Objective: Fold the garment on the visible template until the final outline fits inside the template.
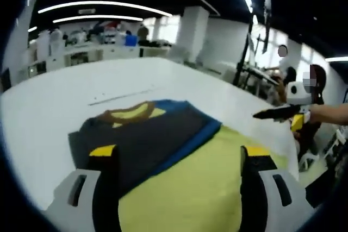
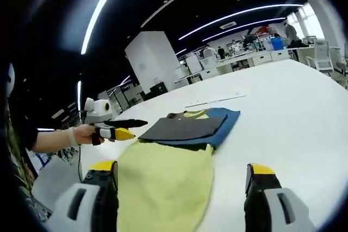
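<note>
Yellow garment (image 1: 185,188) hem cut off (below view); template indiscernible.

Folded garment (image 1: 163,150), dark grey and blue over yellow, flat on white desk (image 1: 65,96), centre toward 6 o'clock.

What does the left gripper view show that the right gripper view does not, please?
Left gripper view: the left gripper's own open jaws rise over the garment, and the right gripper comes in from the right, held by a hand.

Right gripper view: the right gripper's own open jaws, and the left gripper reaching in beside the garment's dark fold.

Shared: the partly folded yellow, blue and dark garment on the white table, with a thin line beyond it.
</note>
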Action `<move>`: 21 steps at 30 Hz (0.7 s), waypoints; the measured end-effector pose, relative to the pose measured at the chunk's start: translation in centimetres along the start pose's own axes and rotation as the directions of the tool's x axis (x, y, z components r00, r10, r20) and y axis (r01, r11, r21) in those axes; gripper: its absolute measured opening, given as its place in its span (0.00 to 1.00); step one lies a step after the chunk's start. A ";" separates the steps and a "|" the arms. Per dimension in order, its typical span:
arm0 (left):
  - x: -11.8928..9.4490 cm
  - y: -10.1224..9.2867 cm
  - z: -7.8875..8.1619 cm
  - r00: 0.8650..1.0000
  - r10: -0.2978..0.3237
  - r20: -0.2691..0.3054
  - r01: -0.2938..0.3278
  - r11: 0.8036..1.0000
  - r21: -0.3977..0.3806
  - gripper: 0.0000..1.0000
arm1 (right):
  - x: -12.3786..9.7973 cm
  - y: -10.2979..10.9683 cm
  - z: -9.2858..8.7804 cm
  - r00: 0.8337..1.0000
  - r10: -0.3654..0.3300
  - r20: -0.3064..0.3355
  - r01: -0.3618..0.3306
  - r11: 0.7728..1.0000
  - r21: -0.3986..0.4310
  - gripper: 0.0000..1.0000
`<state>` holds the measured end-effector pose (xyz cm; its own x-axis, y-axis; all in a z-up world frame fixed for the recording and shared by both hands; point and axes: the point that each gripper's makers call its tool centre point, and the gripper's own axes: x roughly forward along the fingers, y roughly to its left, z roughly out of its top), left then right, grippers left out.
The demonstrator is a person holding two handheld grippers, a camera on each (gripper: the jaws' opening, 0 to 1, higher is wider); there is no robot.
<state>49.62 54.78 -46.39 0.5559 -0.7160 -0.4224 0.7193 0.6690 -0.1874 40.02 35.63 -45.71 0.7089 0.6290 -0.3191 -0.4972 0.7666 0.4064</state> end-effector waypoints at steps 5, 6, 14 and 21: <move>-2.3 0.6 -1.6 1.000 0.025 -0.006 -0.025 0.999 -0.033 0.88 | 0.2 0.4 -0.3 1.000 0.005 -0.023 -0.006 1.000 -0.027 0.98; -2.6 0.7 -1.9 0.999 0.033 -0.005 -0.033 0.999 -0.035 0.88 | 0.2 0.5 -0.4 1.000 0.006 -0.026 -0.007 0.999 -0.031 0.97; -7.2 0.3 -4.9 0.996 0.034 -0.086 -0.033 0.999 0.010 0.85 | -0.5 1.4 -0.9 0.998 0.017 -0.059 -0.021 0.997 -0.068 0.92; -10.9 0.6 -6.8 0.991 0.048 -0.123 -0.049 0.999 -0.006 0.82 | -1.4 1.4 -1.5 0.997 0.020 -0.073 -0.025 0.997 -0.075 0.84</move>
<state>41.16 64.35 -47.91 0.5339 -0.6533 -0.5368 0.6888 0.7042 -0.1720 37.60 36.04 -46.02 0.6605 0.6519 -0.3725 -0.5512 0.7579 0.3490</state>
